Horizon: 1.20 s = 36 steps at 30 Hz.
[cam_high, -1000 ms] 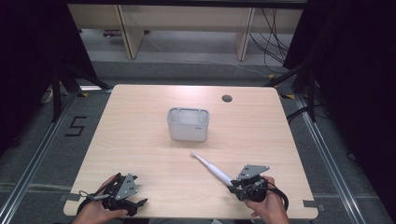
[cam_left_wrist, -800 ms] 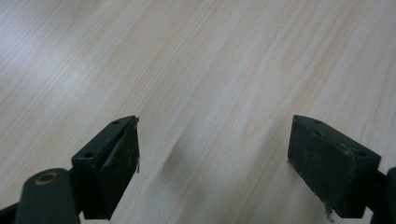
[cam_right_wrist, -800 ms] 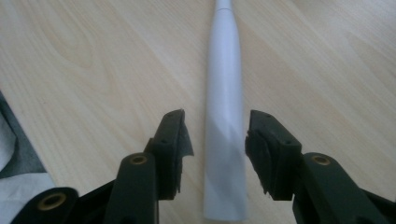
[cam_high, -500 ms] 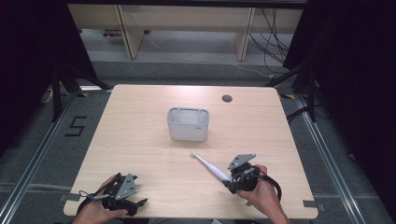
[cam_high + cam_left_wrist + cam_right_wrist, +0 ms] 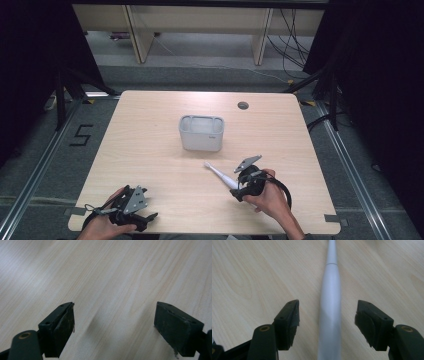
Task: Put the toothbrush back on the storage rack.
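Note:
A white toothbrush-like wand (image 5: 219,174) lies flat on the wooden table (image 5: 150,150), its thin head pointing toward a grey open-top box (image 5: 201,132). My right gripper (image 5: 239,189) sits over the wand's thick handle end. In the right gripper view the handle (image 5: 330,302) runs up between the jaws with a gap on each side. The right gripper (image 5: 328,310) is open, and its jaws have just been opening. My left gripper (image 5: 144,219) rests at the table's near left corner. It is open (image 5: 115,312) over bare wood with nothing between its jaws.
A round cable hole (image 5: 243,105) sits near the table's far right edge. Beyond the far edge stand shelf legs and loose cables on the floor. Dark curtains flank both sides.
My right hand has slid left and away from the near edge, over the wand's handle, and its jaws stand wider. The wand and my left gripper have not moved.

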Motion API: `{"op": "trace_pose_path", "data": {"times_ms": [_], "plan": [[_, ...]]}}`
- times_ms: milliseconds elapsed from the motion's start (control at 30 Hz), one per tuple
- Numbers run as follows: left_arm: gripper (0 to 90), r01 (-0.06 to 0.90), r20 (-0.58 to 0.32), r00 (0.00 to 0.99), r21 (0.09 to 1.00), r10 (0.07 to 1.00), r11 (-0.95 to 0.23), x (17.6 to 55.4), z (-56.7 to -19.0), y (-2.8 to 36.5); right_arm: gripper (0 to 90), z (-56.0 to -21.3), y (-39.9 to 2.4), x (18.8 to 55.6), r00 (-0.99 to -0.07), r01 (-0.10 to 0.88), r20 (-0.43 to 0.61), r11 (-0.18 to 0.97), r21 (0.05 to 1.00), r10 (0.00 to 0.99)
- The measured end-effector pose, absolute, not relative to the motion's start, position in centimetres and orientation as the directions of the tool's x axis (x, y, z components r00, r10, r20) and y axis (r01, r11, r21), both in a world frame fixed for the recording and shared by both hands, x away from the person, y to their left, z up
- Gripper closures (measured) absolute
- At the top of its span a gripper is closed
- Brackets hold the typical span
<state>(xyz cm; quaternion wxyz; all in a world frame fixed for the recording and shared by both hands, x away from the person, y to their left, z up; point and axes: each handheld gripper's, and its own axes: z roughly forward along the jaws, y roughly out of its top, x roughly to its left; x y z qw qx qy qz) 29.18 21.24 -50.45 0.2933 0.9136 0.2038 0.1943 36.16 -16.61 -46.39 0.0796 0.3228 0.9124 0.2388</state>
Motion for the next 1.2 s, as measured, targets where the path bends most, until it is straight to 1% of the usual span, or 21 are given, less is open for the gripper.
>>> {"op": "trace_pose_path", "data": {"times_ms": [167,267,333,533,633,700,733,800,833,900,1000,1167,1200], "plan": [[16.4,0.258,0.236,0.841,0.615,0.486,-0.745,29.2,-50.4,21.2,38.9,-46.6,-16.0,36.8,-0.781,0.558,0.007,0.694,0.456,0.624],[16.4,0.257,0.236,0.841,0.616,0.486,-0.745,29.2,-50.4,21.3,42.3,-46.9,-15.7,37.1,-0.773,0.578,0.013,0.696,0.427,0.634],[16.4,0.258,0.236,0.841,0.615,0.486,-0.745,29.2,-50.4,21.3,42.6,-47.0,-15.5,37.4,-0.791,0.557,0.003,0.718,0.417,0.612],[16.4,0.258,0.236,0.841,0.616,0.486,-0.745,29.2,-50.4,21.3,46.7,-47.5,-15.2,37.8,-0.786,0.575,0.01,0.724,0.381,0.618],[16.4,0.259,0.235,0.841,0.617,0.488,-0.743,29.2,-50.4,21.3,50.2,-47.7,-15.2,38.1,-0.796,0.566,0.008,0.738,0.366,0.606],[16.4,0.257,0.237,0.841,0.616,0.486,-0.745,29.2,-50.4,21.3,52.7,-47.8,-15.1,38.1,-0.789,0.577,0.012,0.734,0.359,0.614],[16.4,0.257,0.237,0.841,0.616,0.486,-0.744,29.1,-50.4,21.3,53.9,-47.8,-15.1,38.2,-0.803,0.558,0.004,0.749,0.357,0.597],[16.4,0.258,0.236,0.841,0.616,0.486,-0.745,29.2,-50.4,21.3,55.5,-47.8,-14.9,38.0,-0.788,0.584,0.018,0.738,0.339,0.616],[16.4,0.258,0.237,0.841,0.615,0.486,-0.745,29.2,-50.4,21.3,56.1,-47.8,-14.9,38.2,-0.803,0.561,0.004,0.754,0.342,0.596],[16.4,0.257,0.236,0.841,0.617,0.486,-0.744,29.1,-50.4,21.2,57.9,-47.8,-14.8,38.3,-0.807,0.556,0.0,0.76,0.336,0.591],[16.4,0.257,0.236,0.841,0.616,0.486,-0.745,29.1,-50.4,21.3,61.3,-47.8,-14.7,38.4,-0.81,0.555,-0.002,0.769,0.317,0.586],[16.4,0.257,0.237,0.841,0.615,0.486,-0.745,29.2,-50.4,21.3,64.1,-48.0,-14.5,38.7,-0.821,0.545,-0.005,0.786,0.293,0.571],[16.4,0.257,0.236,0.842,0.616,0.486,-0.745,29.1,-50.4,21.3,64.2,-48.0,-14.4,38.6,-0.81,0.561,-0.004,0.778,0.284,0.586]]}}
